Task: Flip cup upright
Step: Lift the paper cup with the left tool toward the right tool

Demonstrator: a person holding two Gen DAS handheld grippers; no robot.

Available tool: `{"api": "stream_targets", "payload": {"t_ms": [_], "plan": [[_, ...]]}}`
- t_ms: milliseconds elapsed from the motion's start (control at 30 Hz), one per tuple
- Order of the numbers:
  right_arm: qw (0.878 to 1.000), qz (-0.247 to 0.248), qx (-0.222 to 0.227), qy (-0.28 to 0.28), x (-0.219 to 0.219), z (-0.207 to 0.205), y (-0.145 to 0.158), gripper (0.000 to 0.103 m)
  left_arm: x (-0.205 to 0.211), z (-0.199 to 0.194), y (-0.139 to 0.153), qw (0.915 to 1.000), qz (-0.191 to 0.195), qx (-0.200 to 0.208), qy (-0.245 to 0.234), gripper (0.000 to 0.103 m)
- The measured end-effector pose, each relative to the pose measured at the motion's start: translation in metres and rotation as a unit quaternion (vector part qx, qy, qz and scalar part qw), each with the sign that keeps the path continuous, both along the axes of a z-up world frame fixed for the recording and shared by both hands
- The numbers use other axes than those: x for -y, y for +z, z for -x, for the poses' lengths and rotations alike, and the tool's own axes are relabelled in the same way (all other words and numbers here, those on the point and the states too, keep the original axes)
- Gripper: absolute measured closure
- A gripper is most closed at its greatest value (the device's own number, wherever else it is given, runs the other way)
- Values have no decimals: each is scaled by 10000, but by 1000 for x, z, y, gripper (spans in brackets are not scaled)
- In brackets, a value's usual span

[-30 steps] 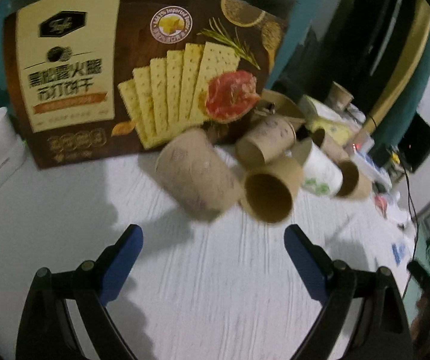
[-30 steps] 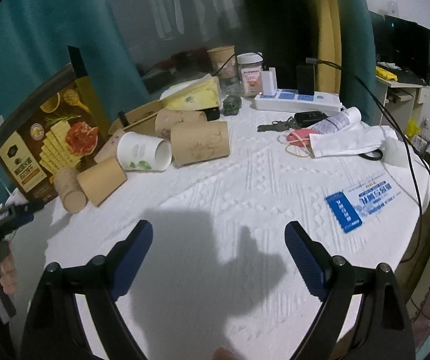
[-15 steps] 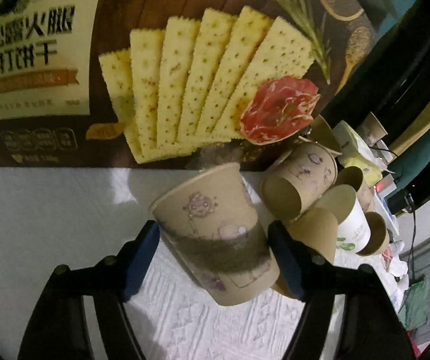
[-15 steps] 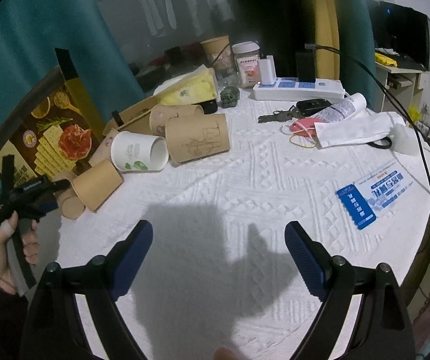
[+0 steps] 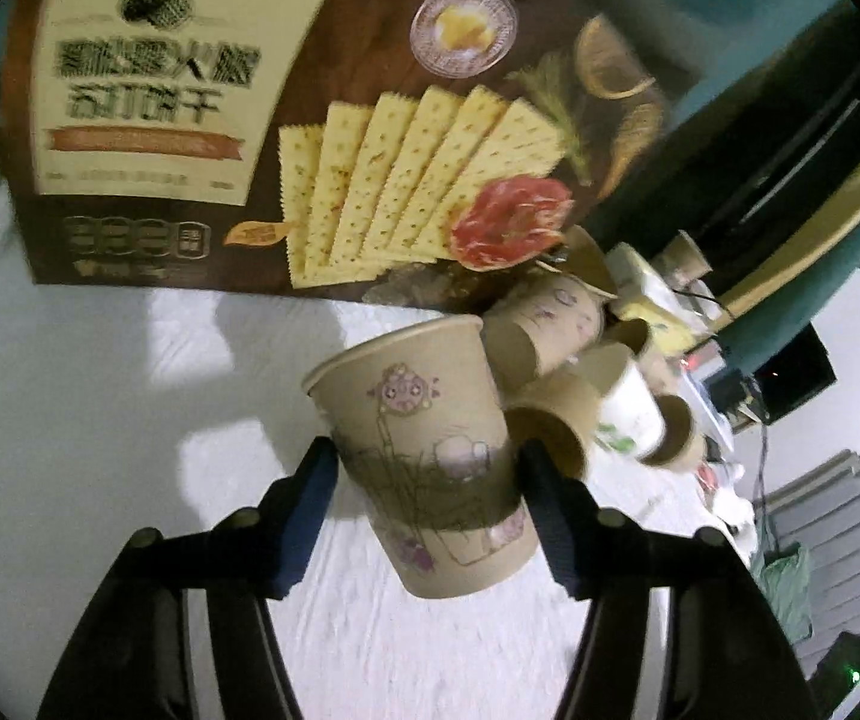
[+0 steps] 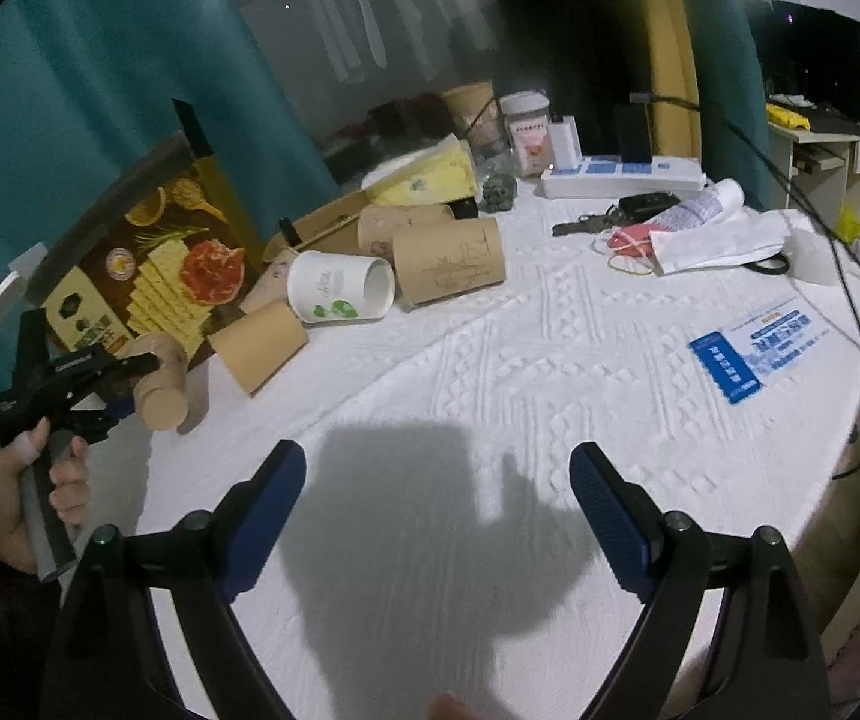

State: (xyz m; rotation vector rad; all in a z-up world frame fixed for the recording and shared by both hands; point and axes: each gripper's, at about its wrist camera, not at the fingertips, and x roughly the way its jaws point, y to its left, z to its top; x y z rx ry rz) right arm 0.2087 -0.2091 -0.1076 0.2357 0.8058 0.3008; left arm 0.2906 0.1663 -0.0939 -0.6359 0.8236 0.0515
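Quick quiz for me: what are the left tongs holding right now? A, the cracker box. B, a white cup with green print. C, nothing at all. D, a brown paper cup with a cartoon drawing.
D: in the left wrist view the left tongs have just closed on the brown paper cup with the cartoon drawing, a blue pad pressing each side; the white cup lies on the table among the others.
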Motion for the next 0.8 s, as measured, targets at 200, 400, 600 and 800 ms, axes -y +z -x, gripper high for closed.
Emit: {"api": "stream_targets", "payload": {"t_ms": [200,400,600,800], "plan": [[10000,-70,11,49,5,40,2,15,27,70,21,9994,27,168,-311,41],[9997,-105,-159,177,5,83,-7,15,60,146,24,9973,261,195,-663,41],[9991,-111,-271,318,2,113,-14,15,96,181,-2,9924,601,-219,-1052,41],[9991,-184,-263,287,7,126,-13,15,113,179,-31,9889,619,-673,-1172,40]]}}
